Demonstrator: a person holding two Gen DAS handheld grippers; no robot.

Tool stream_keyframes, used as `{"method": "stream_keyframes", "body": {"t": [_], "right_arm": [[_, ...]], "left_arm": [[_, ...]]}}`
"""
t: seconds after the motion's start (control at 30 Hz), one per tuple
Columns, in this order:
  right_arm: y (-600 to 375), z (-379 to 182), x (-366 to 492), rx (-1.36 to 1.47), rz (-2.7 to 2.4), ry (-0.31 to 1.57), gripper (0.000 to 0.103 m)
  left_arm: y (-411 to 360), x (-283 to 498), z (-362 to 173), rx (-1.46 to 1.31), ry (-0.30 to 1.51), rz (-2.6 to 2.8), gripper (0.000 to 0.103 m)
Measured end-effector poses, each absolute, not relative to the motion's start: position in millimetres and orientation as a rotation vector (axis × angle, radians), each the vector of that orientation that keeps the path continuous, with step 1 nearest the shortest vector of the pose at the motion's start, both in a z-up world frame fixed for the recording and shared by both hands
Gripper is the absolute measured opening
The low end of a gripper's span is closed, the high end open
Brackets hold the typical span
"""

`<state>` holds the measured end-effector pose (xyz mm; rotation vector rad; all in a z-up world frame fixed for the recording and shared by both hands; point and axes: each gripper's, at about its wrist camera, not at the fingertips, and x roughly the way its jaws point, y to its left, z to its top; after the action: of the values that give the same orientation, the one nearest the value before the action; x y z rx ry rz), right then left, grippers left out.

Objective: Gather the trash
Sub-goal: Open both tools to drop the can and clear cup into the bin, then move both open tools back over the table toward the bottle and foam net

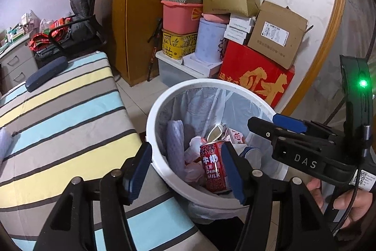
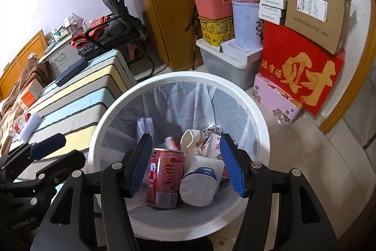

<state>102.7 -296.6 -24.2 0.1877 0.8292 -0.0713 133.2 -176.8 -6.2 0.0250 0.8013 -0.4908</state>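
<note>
Both sets of jaws are spread wide and hold nothing. The red milk can point(image 2: 164, 178) stands in the white trash bin point(image 2: 110, 109), low in the frame, under the right gripper point(image 2: 185, 166).

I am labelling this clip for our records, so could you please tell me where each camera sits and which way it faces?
Left wrist: rides the left gripper, looking down into the white bin from beside the striped bed; its open blue pads, the right gripper and a hand show.
Right wrist: rides the right gripper, above the bin; its open pads and the left gripper show.
Shared: bin, red milk can, bed, stacked boxes.
</note>
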Motion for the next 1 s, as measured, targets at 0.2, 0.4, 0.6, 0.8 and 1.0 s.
{"method": "stream_keyframes", "body": {"t": [0.2,0.4,0.6,0.8,1.0], "right_arm": [[-288,-19,99,0.18,-0.064,0.814,0.061],[-274,-15,93,0.181,-0.052,0.794,0.061],[-256,-13,91,0.168,-0.023,0.786,0.061],[-234,-9,90,0.151,0.016,0.774,0.061],[-213,-7,92,0.127,0.057,0.761,0.061]], "left_arm": [[-165,127,0,0.009,0.784,-0.474,0.063],[-148,118,5,-0.003,0.765,-0.453,0.064],[-123,110,7,-0.029,0.751,-0.414,0.065],[-93,103,6,-0.05,0.733,-0.362,0.065],[-61,98,6,-0.08,0.726,-0.312,0.066]]}}
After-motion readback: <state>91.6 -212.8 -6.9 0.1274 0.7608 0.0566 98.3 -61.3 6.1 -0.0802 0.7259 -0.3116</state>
